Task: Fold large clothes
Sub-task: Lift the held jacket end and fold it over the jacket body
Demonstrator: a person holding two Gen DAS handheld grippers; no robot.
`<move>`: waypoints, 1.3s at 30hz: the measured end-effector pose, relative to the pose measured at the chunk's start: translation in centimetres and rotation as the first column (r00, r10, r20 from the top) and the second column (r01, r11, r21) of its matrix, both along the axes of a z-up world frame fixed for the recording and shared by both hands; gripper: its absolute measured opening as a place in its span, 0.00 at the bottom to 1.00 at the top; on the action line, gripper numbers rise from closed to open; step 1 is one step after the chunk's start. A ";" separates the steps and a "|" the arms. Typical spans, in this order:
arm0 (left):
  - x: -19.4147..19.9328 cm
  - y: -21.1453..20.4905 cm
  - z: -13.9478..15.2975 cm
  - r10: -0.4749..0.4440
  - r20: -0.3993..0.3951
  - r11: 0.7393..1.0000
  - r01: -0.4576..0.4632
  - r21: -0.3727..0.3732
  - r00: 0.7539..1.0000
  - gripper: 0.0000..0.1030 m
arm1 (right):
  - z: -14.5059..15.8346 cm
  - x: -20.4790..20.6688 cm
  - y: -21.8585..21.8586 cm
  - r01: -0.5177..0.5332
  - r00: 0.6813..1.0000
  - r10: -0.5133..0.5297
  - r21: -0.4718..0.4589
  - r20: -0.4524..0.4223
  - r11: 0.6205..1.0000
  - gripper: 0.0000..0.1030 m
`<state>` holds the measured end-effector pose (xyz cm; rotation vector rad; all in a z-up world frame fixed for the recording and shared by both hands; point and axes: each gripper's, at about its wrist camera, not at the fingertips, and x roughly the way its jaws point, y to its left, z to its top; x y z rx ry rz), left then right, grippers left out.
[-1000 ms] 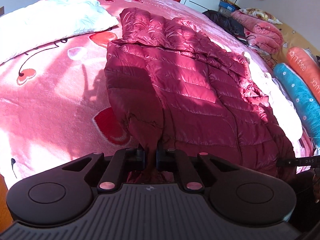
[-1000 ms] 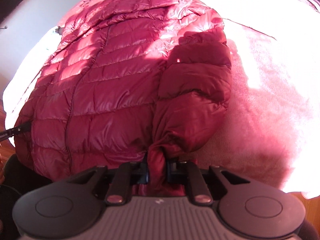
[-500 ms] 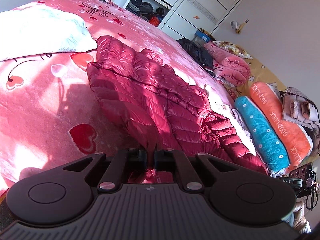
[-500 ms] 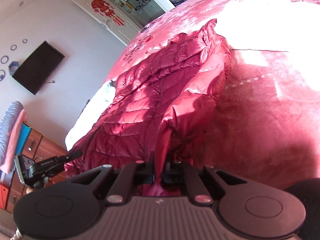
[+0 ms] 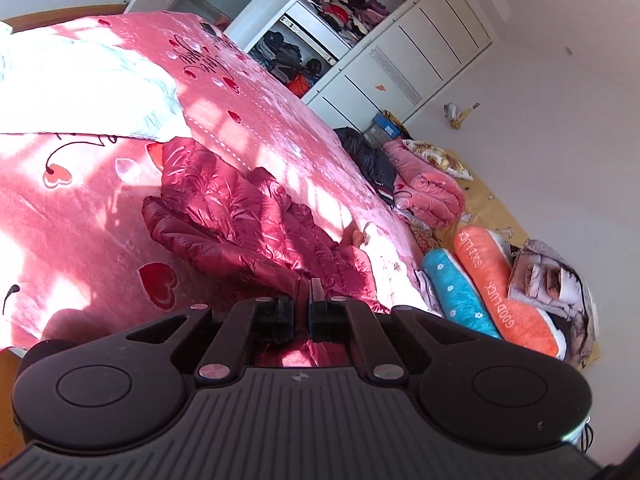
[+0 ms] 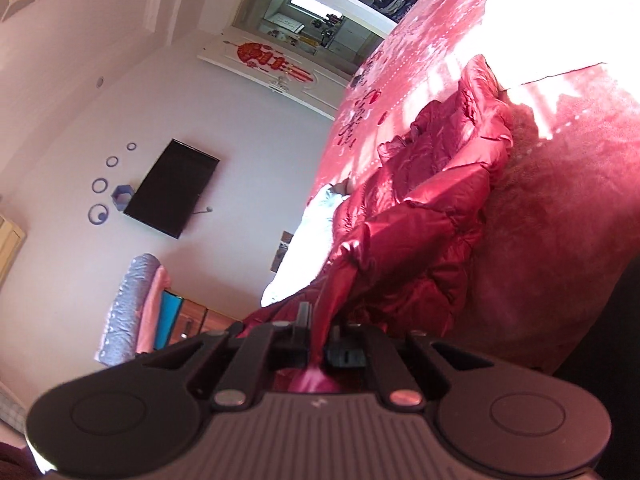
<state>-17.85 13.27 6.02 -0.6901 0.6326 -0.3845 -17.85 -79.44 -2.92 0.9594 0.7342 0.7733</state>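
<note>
A shiny dark red quilted puffer jacket (image 5: 240, 216) lies on the pink bed (image 5: 80, 208), its far end flat and its near end lifted. My left gripper (image 5: 306, 292) is shut on the jacket's near edge, with red fabric bunched between the jaws. In the right wrist view the jacket (image 6: 432, 208) rises in a taut fold from the bed (image 6: 560, 208) to my right gripper (image 6: 320, 312), which is shut on its other near edge. The fingertips are partly hidden by the cloth.
A white pillow (image 5: 80, 88) lies at the far left of the bed. Blue (image 5: 456, 292) and orange (image 5: 500, 288) bolsters and piled clothes (image 5: 424, 188) sit on the floor to the right. An open wardrobe (image 5: 320, 40) stands behind. A wall TV (image 6: 172, 188) hangs left.
Both grippers have lifted and tilted upward, pulling the jacket's near end off the bed. The views swung from the jacket toward the room walls and wardrobe.
</note>
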 end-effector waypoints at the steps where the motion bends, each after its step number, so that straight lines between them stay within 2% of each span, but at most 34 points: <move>1: 0.4 0.3 0.0 0.018 -0.002 1.000 -0.018 -0.011 1.000 0.03 | 0.1 0.3 -0.3 0.009 1.000 -0.008 0.033 -0.004 0.999 0.01; 5: 3.7 1.5 -0.5 0.094 -0.040 0.992 -0.097 -0.079 0.995 0.03 | 0.9 3.0 -0.3 0.074 0.997 -0.073 0.085 -0.015 0.994 0.02; 11: 10.5 1.8 -1.9 0.176 -0.077 0.974 -0.185 -0.127 0.981 0.03 | 1.7 9.0 -0.9 0.202 0.979 -0.200 0.133 -0.031 0.970 0.02; 18: 17.9 1.6 -4.9 0.237 -0.154 0.956 -0.259 -0.140 0.959 0.04 | 0.3 16.2 -1.5 0.344 0.939 -0.337 0.152 -0.069 0.927 0.02; 25: 24.0 0.9 -7.2 0.262 -0.220 0.951 -0.290 -0.107 0.940 0.06 | -2.2 22.4 -0.7 0.394 0.917 -0.384 0.110 -0.106 0.912 0.02; 33: 28.1 1.1 -8.2 0.279 -0.258 0.951 -0.303 -0.060 0.925 0.14 | -4.2 28.7 -0.1 0.401 0.912 -0.398 0.012 -0.101 0.916 0.02; 39: 30.2 1.1 -9.5 0.285 -0.282 0.950 -0.308 -0.041 0.916 0.18 | -6.8 31.6 0.4 0.413 0.902 -0.414 -0.029 -0.122 0.910 0.04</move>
